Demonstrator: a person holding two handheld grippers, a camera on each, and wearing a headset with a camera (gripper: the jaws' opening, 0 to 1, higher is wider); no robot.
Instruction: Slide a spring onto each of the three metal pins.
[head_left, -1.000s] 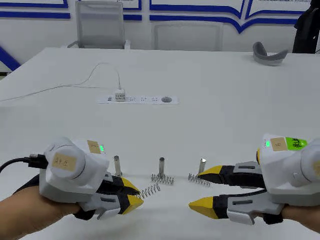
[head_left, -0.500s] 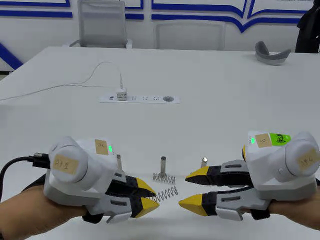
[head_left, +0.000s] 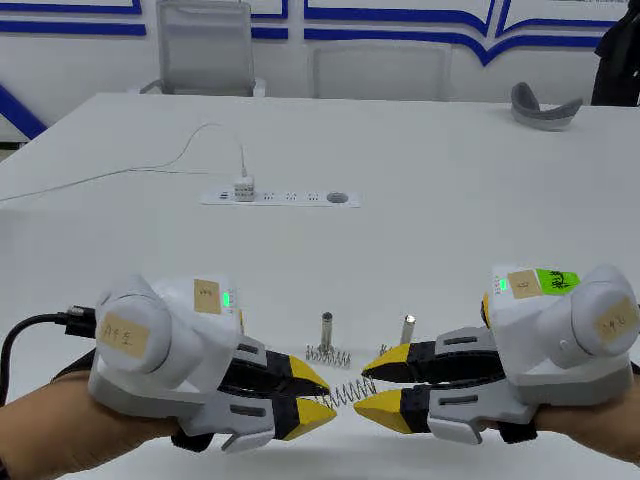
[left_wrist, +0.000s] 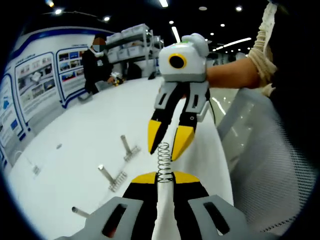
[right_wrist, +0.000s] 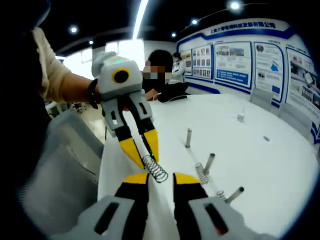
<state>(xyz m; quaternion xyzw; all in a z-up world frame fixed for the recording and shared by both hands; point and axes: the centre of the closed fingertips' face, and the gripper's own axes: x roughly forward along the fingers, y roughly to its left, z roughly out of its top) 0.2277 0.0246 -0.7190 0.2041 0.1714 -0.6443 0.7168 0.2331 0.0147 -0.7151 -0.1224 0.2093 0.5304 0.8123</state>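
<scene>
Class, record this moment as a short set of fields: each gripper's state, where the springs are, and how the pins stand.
Left gripper: shut on one end of the held spring
Right gripper: open, jaws either side of the held spring's free end
Middle pin: upright, bare; a loose spring lies at its base
Right pin: upright, bare; a second loose spring lies beside it
Left pin: bare, no spring near it
Table: white, power strip farther back
</scene>
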